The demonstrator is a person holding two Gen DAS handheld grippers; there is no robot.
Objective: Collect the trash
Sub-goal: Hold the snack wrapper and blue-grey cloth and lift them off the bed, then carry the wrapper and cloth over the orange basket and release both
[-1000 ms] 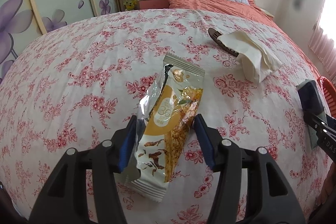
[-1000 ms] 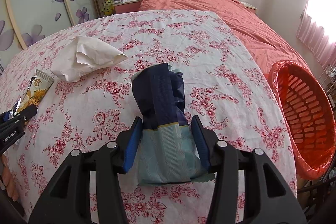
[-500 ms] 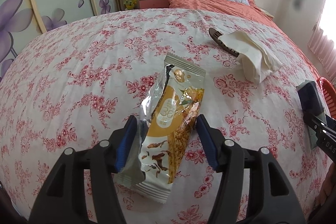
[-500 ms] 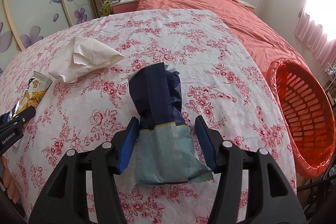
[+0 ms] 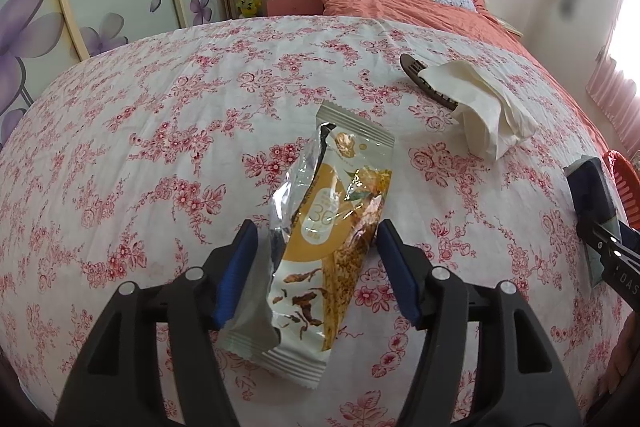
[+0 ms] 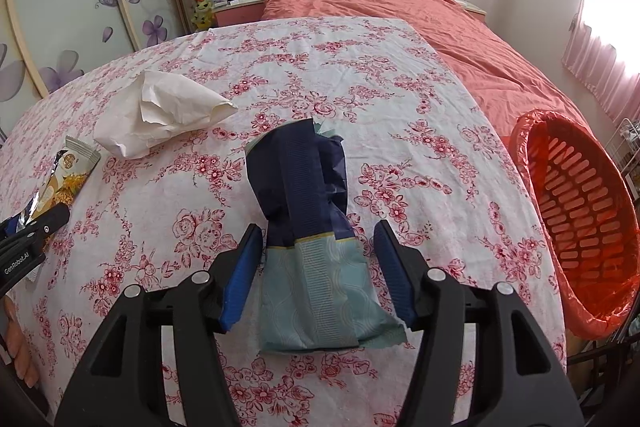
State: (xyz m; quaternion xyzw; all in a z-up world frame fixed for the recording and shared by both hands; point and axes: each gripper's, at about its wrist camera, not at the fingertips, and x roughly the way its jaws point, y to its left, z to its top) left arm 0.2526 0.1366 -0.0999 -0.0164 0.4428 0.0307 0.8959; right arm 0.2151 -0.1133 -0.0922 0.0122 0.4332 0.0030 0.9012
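Brown comb (image 5: 426, 79) half hidden under crumpled tissue (image 5: 486, 109).

Opened wider over the last second: left gripper (image 5: 314, 269), blue pads (image 5: 236, 273) now clear of the torn yellow-and-silver foil snack wrapper (image 5: 316, 239), which had been pinched at its lower half and now lies loose on the floral sheet, pointing toward 1 o'clock. Spread likewise: right gripper (image 6: 318, 269), pads (image 6: 244, 271) parted from the crumpled navy-and-teal plastic packet (image 6: 308, 239), a gap now showing at both 9 and 3 o'clock of it.
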